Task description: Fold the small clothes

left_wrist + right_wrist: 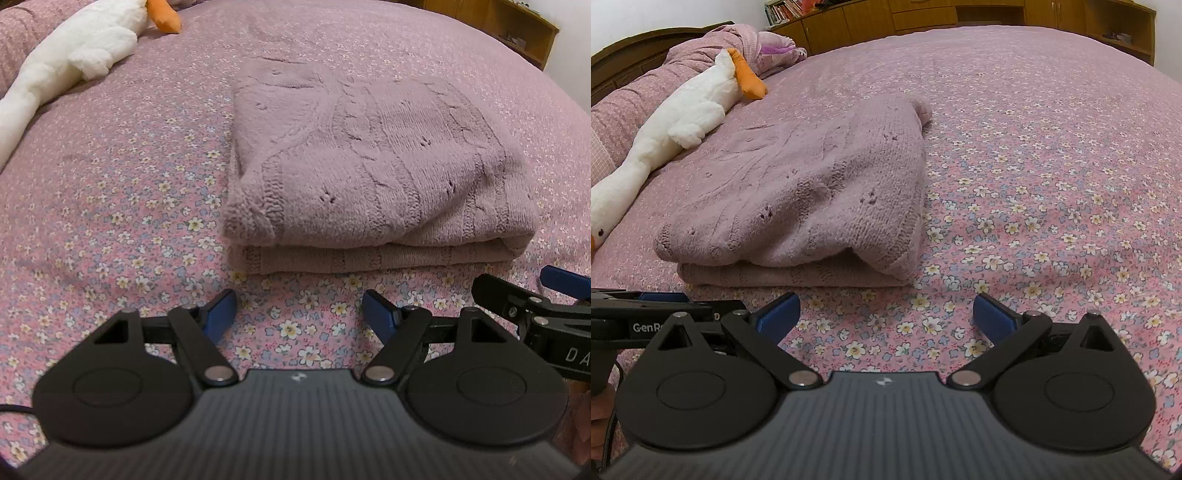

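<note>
A mauve knitted sweater (354, 162) lies folded in a thick stack on the pink floral bedspread (110, 206). It also shows in the right wrist view (798, 199), with one corner poking out at the far end. My left gripper (298, 314) is open and empty, just in front of the fold's near edge. My right gripper (884, 314) is open and empty, near the fold's front right corner. The right gripper's blue tip shows at the right edge of the left wrist view (565, 282).
A white plush goose (683, 110) with orange beak lies to the left of the sweater. Pillows (753, 44) sit at the bed's head. Wooden cabinets (960, 14) line the far wall. The bedspread stretches to the right (1052, 166).
</note>
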A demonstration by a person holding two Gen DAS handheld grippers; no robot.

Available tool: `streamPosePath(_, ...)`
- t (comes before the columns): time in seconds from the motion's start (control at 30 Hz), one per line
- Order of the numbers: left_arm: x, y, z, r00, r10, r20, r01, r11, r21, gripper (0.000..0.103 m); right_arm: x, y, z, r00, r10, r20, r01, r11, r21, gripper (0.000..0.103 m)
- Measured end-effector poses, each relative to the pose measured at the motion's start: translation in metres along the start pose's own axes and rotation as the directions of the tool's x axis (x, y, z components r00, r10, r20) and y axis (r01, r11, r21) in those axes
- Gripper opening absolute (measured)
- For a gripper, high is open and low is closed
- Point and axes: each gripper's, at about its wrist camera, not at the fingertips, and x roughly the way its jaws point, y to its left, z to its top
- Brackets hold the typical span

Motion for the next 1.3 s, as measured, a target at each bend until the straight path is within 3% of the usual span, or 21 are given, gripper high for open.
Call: streamPosePath(1.3, 0.0017, 0.0038, -0.0007, 1.000, 0.006, 0.000, -0.006, 1.000, 0.012, 0.076, 0.0005, 0.0004, -0.0002, 1.000, 0.001, 0.000, -0.001, 1.000, 0.000, 0.103)
